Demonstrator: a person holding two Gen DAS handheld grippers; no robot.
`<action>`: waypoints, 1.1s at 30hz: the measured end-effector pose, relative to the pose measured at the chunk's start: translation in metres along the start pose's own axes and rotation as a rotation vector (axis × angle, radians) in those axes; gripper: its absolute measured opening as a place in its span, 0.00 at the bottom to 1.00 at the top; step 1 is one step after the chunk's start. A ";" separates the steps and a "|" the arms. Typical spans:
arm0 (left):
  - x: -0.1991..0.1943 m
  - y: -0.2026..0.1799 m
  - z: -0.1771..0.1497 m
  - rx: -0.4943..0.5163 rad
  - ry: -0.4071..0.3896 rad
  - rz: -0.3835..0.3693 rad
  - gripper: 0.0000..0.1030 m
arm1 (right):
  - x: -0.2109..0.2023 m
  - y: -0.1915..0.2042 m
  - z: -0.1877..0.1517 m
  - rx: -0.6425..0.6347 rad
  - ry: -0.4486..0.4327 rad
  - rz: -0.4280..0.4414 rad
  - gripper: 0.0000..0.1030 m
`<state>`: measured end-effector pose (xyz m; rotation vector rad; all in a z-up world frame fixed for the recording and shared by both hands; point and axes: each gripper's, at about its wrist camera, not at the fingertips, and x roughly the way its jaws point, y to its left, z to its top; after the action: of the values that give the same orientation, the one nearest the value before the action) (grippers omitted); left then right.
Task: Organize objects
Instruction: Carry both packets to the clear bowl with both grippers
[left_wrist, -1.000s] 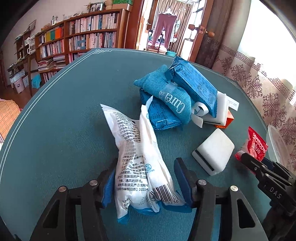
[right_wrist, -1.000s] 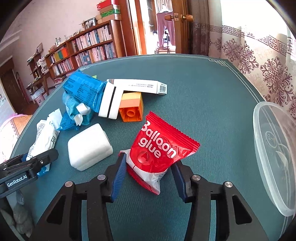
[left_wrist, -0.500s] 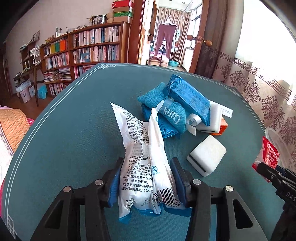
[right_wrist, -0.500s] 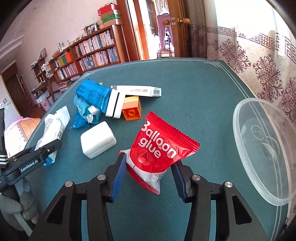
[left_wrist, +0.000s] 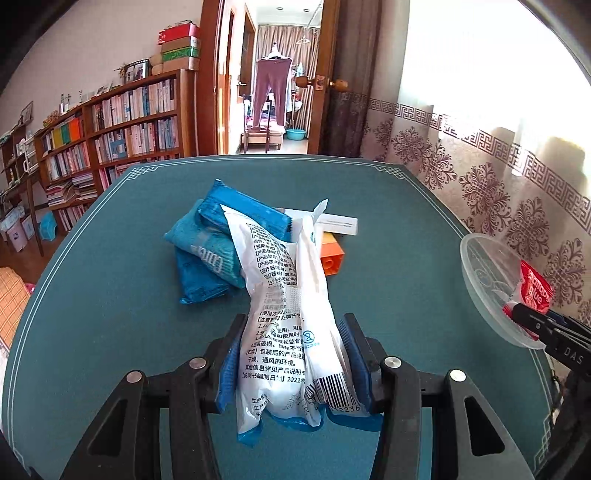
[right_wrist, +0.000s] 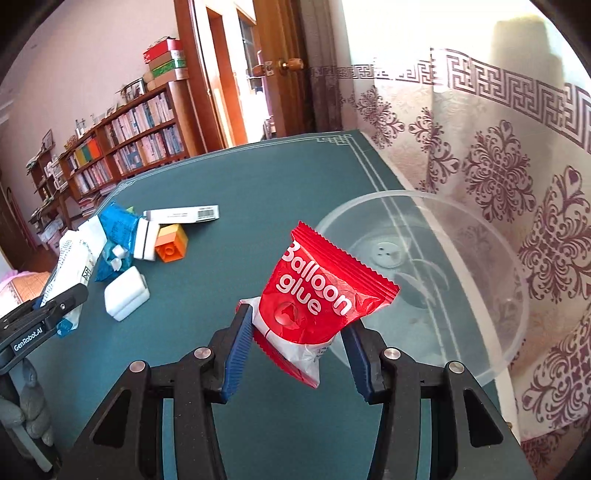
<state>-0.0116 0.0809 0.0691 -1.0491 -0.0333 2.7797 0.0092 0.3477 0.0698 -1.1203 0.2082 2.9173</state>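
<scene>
Left gripper (left_wrist: 291, 365), seen from its own wrist, has raised the white printed packet (left_wrist: 286, 314) off the green table (left_wrist: 110, 295), clamped between both pads, blue packs (left_wrist: 207, 254) beyond. Right wrist view: right gripper (right_wrist: 297, 352), grasping the red Balloon glue sachet (right_wrist: 314, 295), has swung toward the clear bowl (right_wrist: 461, 295).

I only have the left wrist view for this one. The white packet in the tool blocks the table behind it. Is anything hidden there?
Observer: Yes, a white block lies behind the white packet.
Reviewer: Do both fingers of the right tool grip the red packet?
Observer: Yes, the right tool is shut on the red packet, pinching its lower end.
Reviewer: Anything in the bowl?
Observer: No item shows inside the clear bowl.
</scene>
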 end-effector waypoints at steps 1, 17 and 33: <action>0.001 -0.007 0.002 0.012 0.003 -0.014 0.51 | -0.002 -0.008 0.000 0.011 -0.004 -0.015 0.48; 0.027 -0.109 0.019 0.157 0.061 -0.209 0.51 | 0.017 -0.086 0.000 0.116 0.011 -0.163 0.51; 0.061 -0.193 0.054 0.279 0.089 -0.415 0.51 | 0.006 -0.082 -0.002 0.102 -0.020 -0.175 0.61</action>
<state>-0.0632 0.2835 0.0852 -0.9648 0.1295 2.2857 0.0108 0.4280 0.0542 -1.0378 0.2423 2.7300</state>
